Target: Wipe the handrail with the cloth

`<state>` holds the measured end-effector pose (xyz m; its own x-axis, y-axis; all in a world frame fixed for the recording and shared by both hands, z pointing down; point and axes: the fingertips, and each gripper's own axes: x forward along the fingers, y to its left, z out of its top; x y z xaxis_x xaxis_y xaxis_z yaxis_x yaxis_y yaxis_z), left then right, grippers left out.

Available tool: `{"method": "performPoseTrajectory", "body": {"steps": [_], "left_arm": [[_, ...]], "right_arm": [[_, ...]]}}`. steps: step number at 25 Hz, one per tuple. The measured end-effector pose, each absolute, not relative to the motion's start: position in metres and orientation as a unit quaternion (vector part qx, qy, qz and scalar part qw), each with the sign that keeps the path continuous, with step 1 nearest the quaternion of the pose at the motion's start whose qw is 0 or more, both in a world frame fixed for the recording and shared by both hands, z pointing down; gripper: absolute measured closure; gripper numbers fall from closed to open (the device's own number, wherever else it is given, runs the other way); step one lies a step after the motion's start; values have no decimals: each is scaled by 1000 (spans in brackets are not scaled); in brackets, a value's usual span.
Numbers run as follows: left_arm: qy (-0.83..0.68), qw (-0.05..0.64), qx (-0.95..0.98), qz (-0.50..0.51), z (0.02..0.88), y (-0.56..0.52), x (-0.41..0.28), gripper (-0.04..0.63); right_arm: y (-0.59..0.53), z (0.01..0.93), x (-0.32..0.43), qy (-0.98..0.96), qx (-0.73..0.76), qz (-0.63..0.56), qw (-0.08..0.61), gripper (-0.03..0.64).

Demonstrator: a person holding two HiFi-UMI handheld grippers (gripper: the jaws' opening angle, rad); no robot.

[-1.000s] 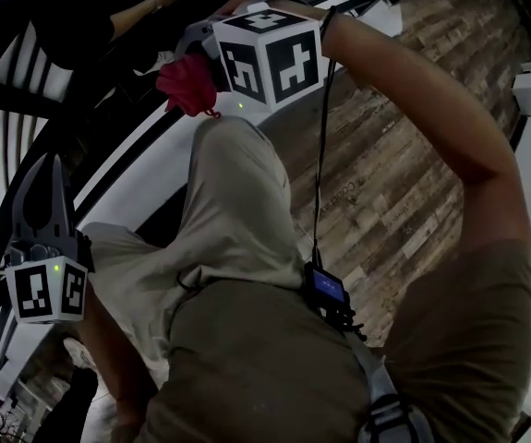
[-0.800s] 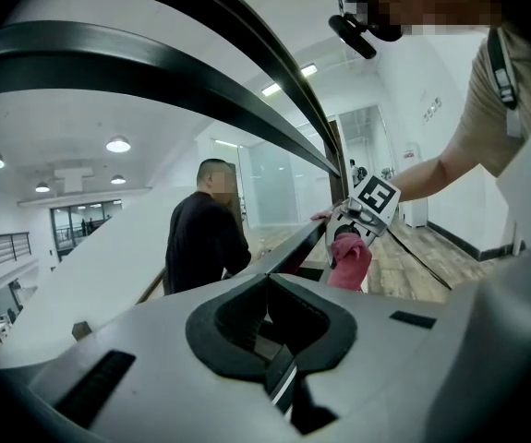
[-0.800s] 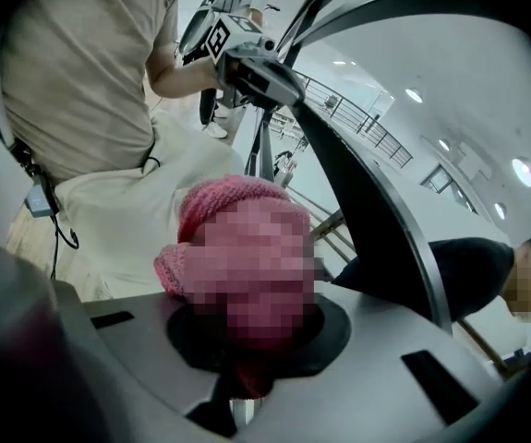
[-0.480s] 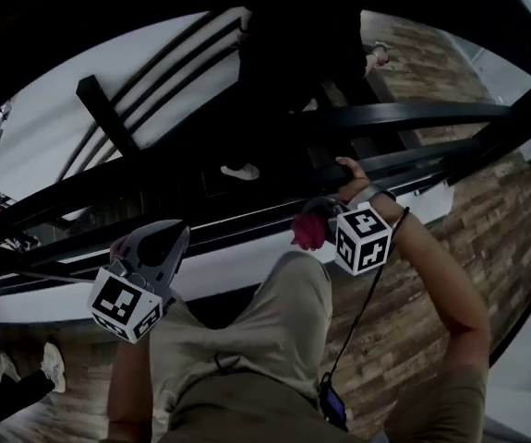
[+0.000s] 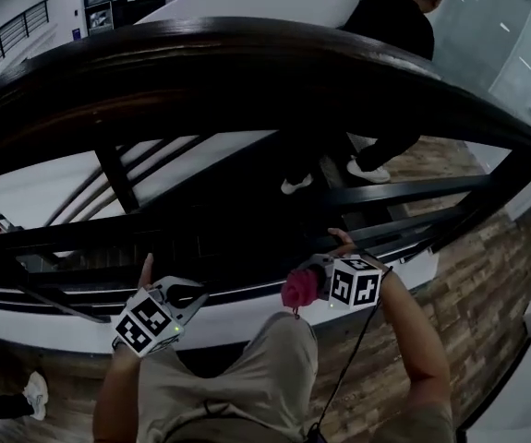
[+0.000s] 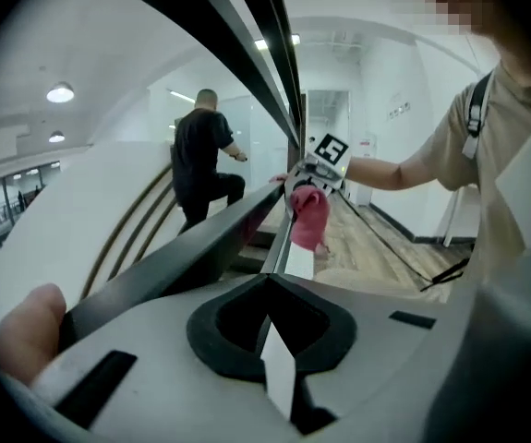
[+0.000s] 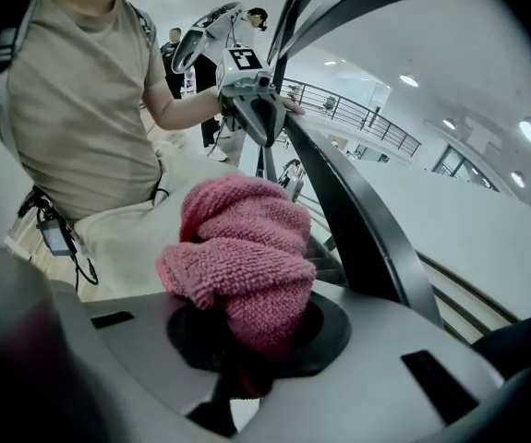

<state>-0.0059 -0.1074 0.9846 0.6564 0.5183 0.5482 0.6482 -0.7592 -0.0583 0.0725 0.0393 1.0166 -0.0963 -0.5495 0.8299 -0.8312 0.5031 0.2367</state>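
A broad dark handrail (image 5: 247, 53) curves across the top of the head view, with thinner dark rails (image 5: 413, 192) under it. My right gripper (image 5: 309, 282) is shut on a bunched pink cloth (image 5: 298, 290), low beside the lower rails. The right gripper view has the cloth (image 7: 242, 257) filling its jaws, with a dark rail (image 7: 357, 220) running just to the right. My left gripper (image 5: 194, 296) is shut and empty, further left along the same railing. In the left gripper view its tips (image 6: 267, 292) meet, pointing along the rail (image 6: 200, 247) toward the cloth (image 6: 309, 215).
A person in dark clothes (image 5: 390, 26) walks on the stairs beyond the railing. A white curved stair wall (image 5: 53, 326) runs under the rails. Wood-plank floor (image 5: 487, 275) lies at the right, and a shoe (image 5: 36, 390) shows at the lower left.
The head view has swung upward, so the handrail now fills the top. Both grippers sit lower and smaller in the frame, near the lower rails. The cloth stays in the right gripper.
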Motion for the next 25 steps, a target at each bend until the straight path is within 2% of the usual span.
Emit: {"method": "performPoseTrajectory", "body": {"steps": [3, 6, 10, 16, 22, 25], "left_arm": [[-293, 211, -875, -324, 1028, -115, -15, 577], [-291, 255, -843, -373, 1066, -114, -24, 577], [-301, 253, -832, -392, 1071, -111, -25, 577], [-287, 260, -832, -398, 1068, -109, -25, 578], [-322, 211, -846, -369, 1055, -100, -25, 577], [-322, 204, -851, -361, 1058, -104, -25, 577]], "right_arm": [[43, 1017, 69, -725, 488, 145, 464, 558], [54, 1028, 66, -723, 499, 143, 455, 558], [57, 1030, 67, -724, 504, 144, 449, 558], [62, 1035, 72, -704, 510, 136, 475, 558], [57, 1024, 69, -729, 514, 141, 430, 558], [51, 1029, 68, -729, 510, 156, 430, 558]]}}
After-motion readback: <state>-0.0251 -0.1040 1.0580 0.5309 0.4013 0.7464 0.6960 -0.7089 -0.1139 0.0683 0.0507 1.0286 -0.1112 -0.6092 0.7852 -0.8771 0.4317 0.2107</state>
